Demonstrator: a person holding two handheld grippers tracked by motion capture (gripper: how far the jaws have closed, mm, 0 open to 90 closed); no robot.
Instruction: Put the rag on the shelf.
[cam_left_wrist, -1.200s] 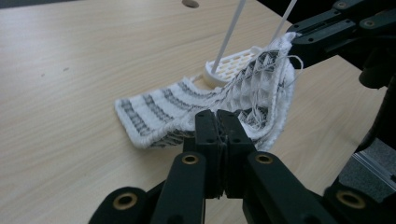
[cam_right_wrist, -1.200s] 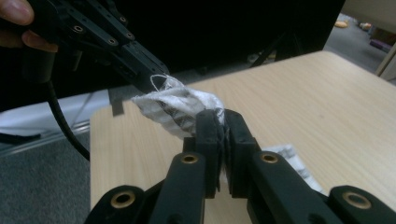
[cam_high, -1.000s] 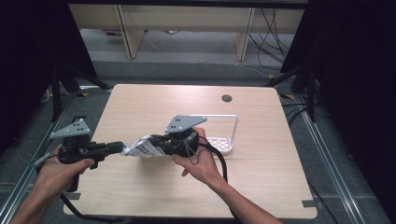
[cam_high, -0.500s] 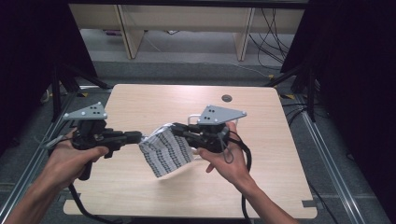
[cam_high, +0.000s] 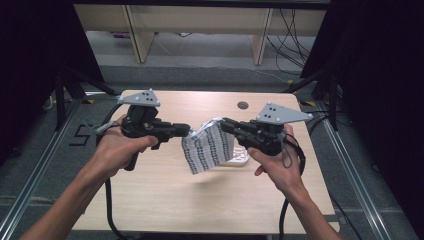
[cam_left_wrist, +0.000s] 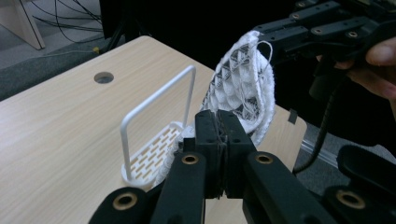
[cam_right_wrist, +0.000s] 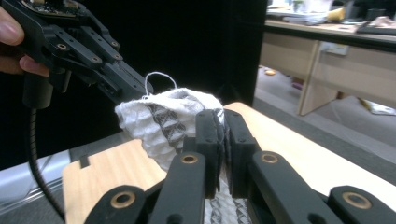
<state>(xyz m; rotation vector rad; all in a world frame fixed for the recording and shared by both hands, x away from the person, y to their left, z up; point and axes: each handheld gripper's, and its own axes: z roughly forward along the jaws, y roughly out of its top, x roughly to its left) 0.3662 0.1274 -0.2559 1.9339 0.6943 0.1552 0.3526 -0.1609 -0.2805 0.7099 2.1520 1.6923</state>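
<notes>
A white cloth with a black triangle pattern (cam_high: 209, 147) hangs in the air above the table, held between both grippers. My left gripper (cam_high: 187, 129) is shut on the cloth's left top corner, and my right gripper (cam_high: 223, 122) is shut on its right top corner. In the left gripper view the closed jaws pinch the cloth (cam_left_wrist: 243, 91), with the right gripper beyond it. The right gripper view has its jaws closed on the cloth (cam_right_wrist: 163, 119), the left gripper at upper left. Behind the cloth a white slotted rack (cam_high: 237, 159) with a tall wire handle (cam_left_wrist: 156, 100) stands on the table.
The wooden table (cam_high: 165, 200) has a round cable hole (cam_high: 243, 105) near its far edge. Metal frame rails run along both sides of the table. Cables trail from each gripper toward the person.
Both grippers have risen and moved apart, lifting the cloth off the table and stretching it so it hangs spread between them.
</notes>
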